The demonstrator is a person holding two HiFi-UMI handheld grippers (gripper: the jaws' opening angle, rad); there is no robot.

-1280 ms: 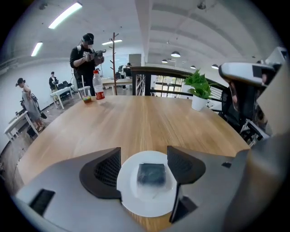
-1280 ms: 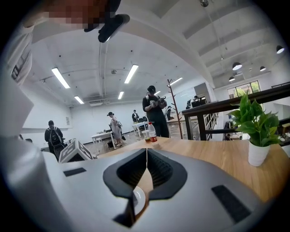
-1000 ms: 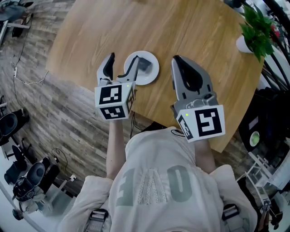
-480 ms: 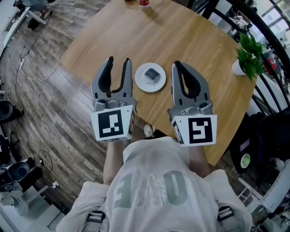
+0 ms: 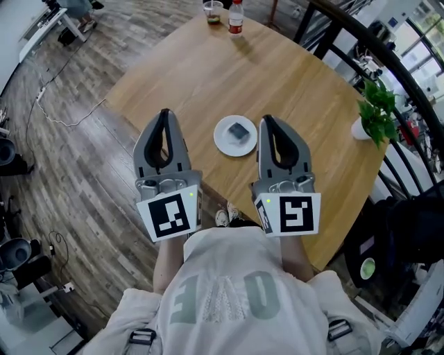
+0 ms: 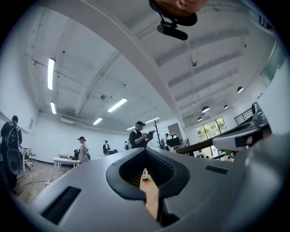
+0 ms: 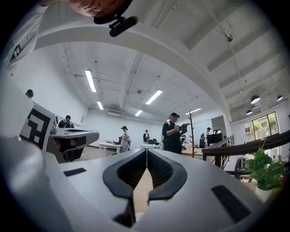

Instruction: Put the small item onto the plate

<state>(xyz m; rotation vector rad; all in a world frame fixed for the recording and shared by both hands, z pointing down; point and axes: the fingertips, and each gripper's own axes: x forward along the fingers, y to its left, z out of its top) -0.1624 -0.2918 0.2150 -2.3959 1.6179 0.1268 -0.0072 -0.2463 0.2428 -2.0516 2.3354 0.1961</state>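
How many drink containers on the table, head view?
2: a cup and, right of it, a bottle, both at the far edge of the table; none appears hidden.

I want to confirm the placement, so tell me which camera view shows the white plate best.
The head view: the white plate lies in full view on the table, with the small dark item on it. The left and right gripper views look across the room, showing only a sliver of table and no plate.
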